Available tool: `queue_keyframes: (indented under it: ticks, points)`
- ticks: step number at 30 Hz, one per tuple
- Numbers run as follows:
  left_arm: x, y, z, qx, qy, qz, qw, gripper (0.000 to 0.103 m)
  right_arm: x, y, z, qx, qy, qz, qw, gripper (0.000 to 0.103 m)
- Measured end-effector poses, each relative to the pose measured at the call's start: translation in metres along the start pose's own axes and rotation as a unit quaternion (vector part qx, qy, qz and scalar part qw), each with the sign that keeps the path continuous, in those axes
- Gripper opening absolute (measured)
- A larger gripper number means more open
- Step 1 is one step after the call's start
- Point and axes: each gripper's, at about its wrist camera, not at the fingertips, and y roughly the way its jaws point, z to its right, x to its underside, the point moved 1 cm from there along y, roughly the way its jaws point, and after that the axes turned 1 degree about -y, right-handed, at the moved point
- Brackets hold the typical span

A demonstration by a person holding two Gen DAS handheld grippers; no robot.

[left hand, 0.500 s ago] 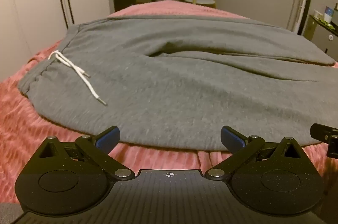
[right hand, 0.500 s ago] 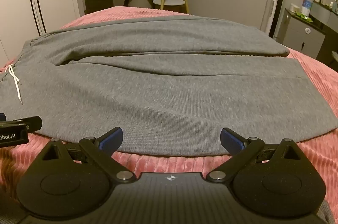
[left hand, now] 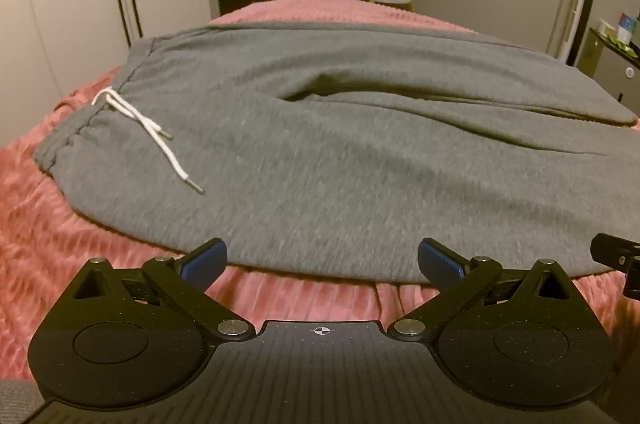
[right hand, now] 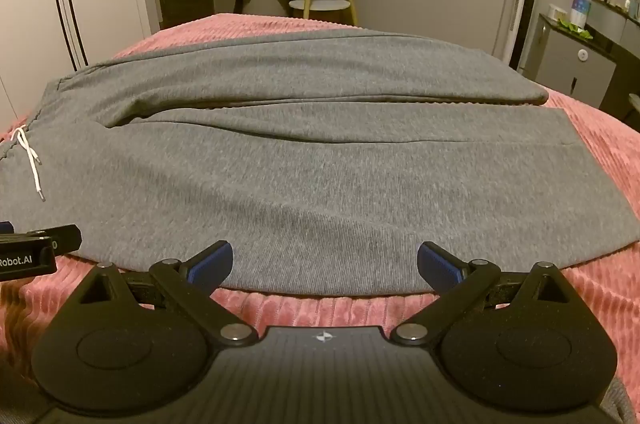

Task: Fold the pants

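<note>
Left wrist view | grey fleece sweatpants (left hand: 340,151) flat on pink ribbed blanket (left hand: 60,224), ready for folding | left gripper (left hand: 320,260) and right gripper (right hand: 324,260) spread wide, empty, poised at sweatpants' near edge

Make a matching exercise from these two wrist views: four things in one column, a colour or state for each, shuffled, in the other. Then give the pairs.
Things:
1. pants
2. drawstring
3. blanket
4. left gripper

Descriptions:
A. white
B. pink, ribbed
C. open, holding nothing
D. grey, laid flat

Pairs: 1-D, 2-A, 3-B, 4-C
</note>
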Motion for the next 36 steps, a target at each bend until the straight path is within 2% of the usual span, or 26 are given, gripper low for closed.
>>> queue_keyframes:
  ticks: [36]
  points:
    - [0.0019, -0.0007, -0.0009, 0.001, -0.002, -0.005, 1.0000, 0.103, -0.0031, 0.0009, -0.0013, -0.003, 0.003, 0.003, 1.000, 0.099]
